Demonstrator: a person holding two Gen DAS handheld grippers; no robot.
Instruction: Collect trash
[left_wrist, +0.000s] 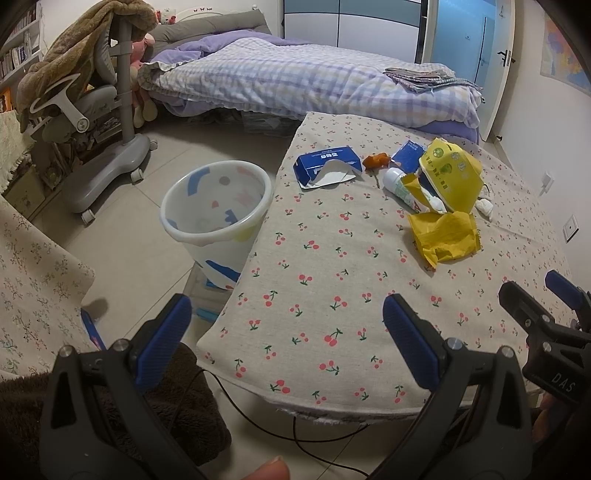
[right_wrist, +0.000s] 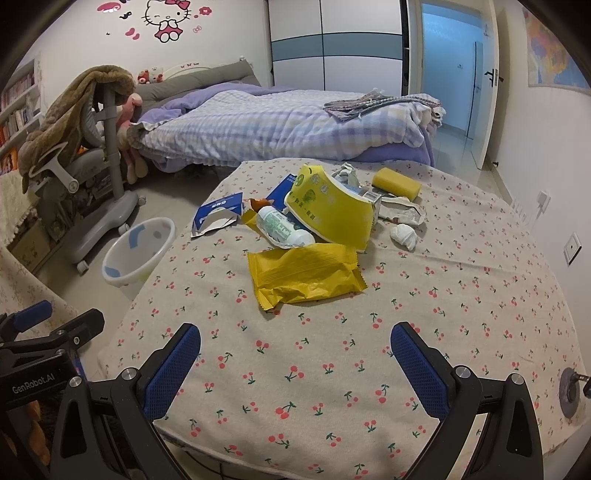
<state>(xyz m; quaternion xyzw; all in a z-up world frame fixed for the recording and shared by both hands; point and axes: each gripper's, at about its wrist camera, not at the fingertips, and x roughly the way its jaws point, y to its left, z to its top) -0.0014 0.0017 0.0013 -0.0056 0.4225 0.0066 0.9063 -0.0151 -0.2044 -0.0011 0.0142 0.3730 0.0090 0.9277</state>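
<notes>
Bin (left_wrist: 218, 206) stands on the floor at the left, just beside the table's (left_wrist: 332, 295) left edge, white with blue and pink shapes. Left gripper (left_wrist: 286, 332) hovers low over the near left corner of the cherry-print cloth, fingers spread wide, nothing between them. Right gripper (right_wrist: 295, 360) hangs beside it over the near edge, fingers likewise spread and holding nothing.

Trash sits in a heap toward the far side of the table. Leftmost is a torn blue box (right_wrist: 218, 216), then a small orange scrap (right_wrist: 260, 204) and a white bottle (right_wrist: 282, 229) lying on its side. A bent yellow carton (right_wrist: 330, 212) leans over the bottle, with a second blue box (left_wrist: 408, 155) behind it. Nearest the grippers lies a crumpled yellow wrapper (right_wrist: 304, 275), well apart from both. Further right are crumpled paper (right_wrist: 402, 212), a white wad (right_wrist: 404, 236) and a yellow sponge (right_wrist: 397, 182).
</notes>
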